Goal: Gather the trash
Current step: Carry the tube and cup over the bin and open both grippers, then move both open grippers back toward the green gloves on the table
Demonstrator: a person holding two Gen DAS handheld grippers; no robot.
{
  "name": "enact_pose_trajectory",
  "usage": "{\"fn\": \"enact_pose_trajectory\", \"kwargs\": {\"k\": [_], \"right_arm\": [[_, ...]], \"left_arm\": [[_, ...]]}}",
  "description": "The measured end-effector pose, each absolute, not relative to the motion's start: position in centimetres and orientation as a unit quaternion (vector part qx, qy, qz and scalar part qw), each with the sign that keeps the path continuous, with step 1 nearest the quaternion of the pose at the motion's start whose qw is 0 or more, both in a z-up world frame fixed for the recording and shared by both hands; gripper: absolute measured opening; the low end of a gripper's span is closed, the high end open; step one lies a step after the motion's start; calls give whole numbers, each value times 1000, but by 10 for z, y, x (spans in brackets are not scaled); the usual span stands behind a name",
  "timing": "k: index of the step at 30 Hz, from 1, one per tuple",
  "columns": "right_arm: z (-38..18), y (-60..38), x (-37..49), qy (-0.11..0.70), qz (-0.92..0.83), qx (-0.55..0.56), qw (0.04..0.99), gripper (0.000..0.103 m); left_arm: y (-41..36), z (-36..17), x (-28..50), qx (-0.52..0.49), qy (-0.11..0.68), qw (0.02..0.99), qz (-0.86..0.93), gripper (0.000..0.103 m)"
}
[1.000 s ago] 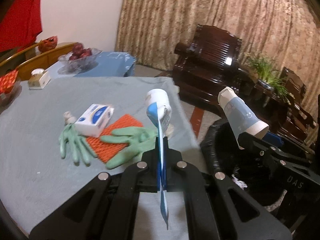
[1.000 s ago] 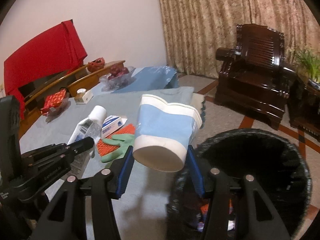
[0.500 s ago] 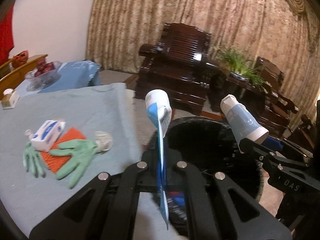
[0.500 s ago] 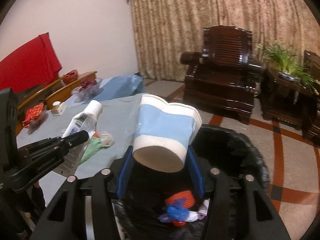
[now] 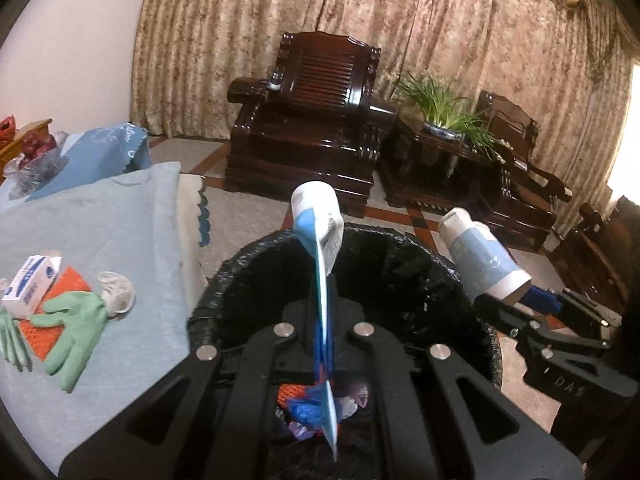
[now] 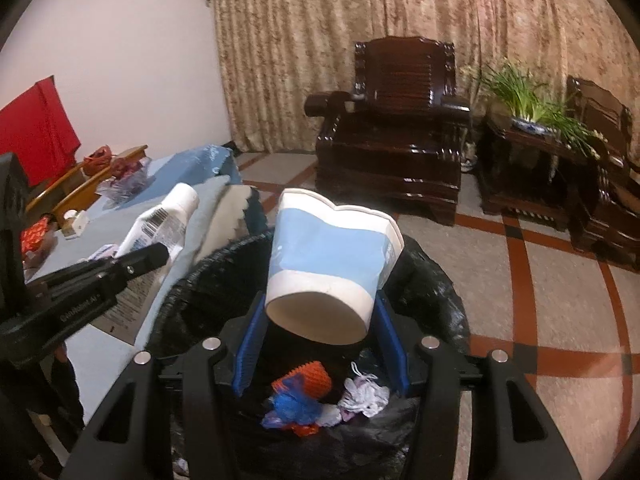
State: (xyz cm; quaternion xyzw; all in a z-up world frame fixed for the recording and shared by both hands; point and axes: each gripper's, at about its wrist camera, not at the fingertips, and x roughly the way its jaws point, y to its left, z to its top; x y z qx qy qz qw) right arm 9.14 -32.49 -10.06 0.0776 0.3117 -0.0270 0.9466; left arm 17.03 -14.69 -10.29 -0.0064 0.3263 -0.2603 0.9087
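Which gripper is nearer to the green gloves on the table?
Left. The left gripper, holding the tube, is beside the table edge near the green gloves; the right gripper, holding the paper cup, is farther across the bin.

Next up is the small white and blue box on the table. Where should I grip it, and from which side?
Take the small white and blue cardboard box across its narrow width, jaws coming down from above. It lies flat on the orange mesh pad, long faces exposed, with the green gloves close beside it, so a side approach looks crowded.
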Motion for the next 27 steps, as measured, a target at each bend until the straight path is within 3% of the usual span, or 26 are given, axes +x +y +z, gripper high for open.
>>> {"fn": "enact_pose_trajectory", "kwargs": {"k": [2, 3, 5, 10, 12, 17, 27], "right_arm": [[-107, -330, 92, 315, -37, 79, 945, 57], [-110, -332, 92, 318, -41, 79, 944, 61], [-114, -335, 92, 323, -51, 81, 942, 70], [-118, -342, 85, 322, -71, 88, 940, 89], [-116, -341, 83, 316, -73, 90, 942, 96], [-108, -325, 89, 309, -54, 89, 945, 97], [-90, -244, 117, 292, 34, 71, 953, 97]], "left_arm": [[-152, -107, 175, -14, 336, 901, -275, 9], [-153, -109, 175, -18, 338, 899, -278, 31], [-151, -111, 176, -34, 337, 898, -279, 61], [-139, -112, 174, -39, 330, 903, -273, 67], [-128, -110, 173, -37, 324, 909, -260, 74], [-86, -102, 170, -33, 313, 925, -213, 85], [22, -85, 153, -35, 293, 950, -97, 87]]}}
